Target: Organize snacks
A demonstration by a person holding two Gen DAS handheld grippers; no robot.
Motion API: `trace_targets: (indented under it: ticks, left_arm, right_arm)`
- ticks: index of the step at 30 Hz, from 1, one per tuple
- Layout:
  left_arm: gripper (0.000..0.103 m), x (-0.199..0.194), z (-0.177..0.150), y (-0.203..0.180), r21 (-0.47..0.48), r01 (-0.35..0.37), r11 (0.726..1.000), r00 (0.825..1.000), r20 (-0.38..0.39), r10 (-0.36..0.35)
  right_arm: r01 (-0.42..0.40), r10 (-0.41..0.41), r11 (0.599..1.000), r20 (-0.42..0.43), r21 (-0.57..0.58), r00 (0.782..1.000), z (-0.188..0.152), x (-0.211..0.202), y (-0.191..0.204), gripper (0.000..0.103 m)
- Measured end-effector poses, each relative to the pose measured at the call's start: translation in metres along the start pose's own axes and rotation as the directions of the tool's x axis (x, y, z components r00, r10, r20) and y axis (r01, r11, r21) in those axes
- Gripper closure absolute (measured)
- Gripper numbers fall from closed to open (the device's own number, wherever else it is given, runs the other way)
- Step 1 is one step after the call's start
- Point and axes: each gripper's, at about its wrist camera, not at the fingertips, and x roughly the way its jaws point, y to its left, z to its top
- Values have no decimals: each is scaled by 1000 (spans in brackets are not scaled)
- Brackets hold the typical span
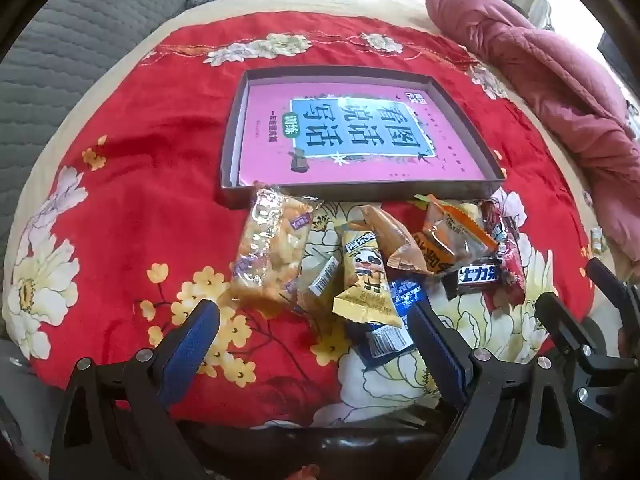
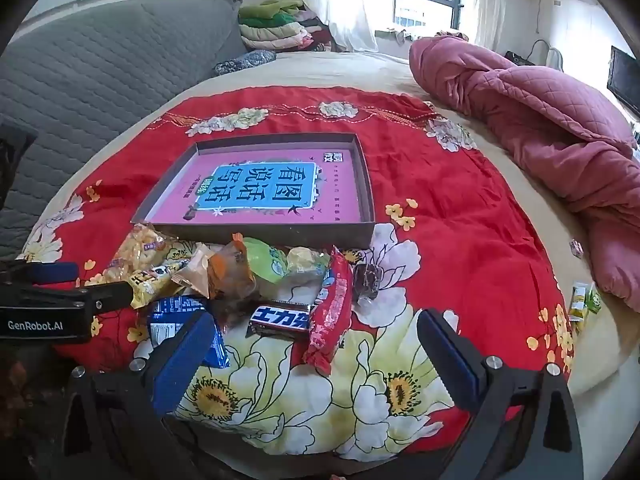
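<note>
A pile of wrapped snacks lies on a red floral cloth (image 1: 140,208) just in front of a shallow box (image 1: 236,128) with a pink printed bottom. The pile holds a clear cracker pack (image 1: 268,248), a yellow panda packet (image 1: 366,280), an orange packet (image 1: 452,236), a blue packet (image 2: 172,312), a dark chocolate bar (image 2: 280,320) and a red packet (image 2: 332,308). My left gripper (image 1: 316,320) is open and empty, just short of the pile. My right gripper (image 2: 316,332) is open and empty, jaws either side of the chocolate bar and red packet.
The box (image 2: 360,184) holds no snacks. A pink quilt (image 2: 540,128) lies bunched at the right. A grey padded headboard (image 2: 100,64) stands at the left. Folded clothes (image 2: 276,28) sit at the far end. Small loose packets (image 2: 584,304) lie at the right edge of the cloth.
</note>
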Motion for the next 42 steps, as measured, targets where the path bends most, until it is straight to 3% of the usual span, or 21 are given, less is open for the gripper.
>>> trace_targets:
  ticks: [9, 42]
  left_arm:
    - [7, 0, 0, 3, -5, 10, 1000, 1000, -28, -11]
    - [7, -5, 1, -2, 9, 10, 1000, 1000, -19, -10]
  right_arm:
    - [-15, 15, 1000, 15, 10, 1000, 0, -1, -1, 1]
    - [-3, 3, 1000, 43, 3, 999, 2, -7, 0, 1]
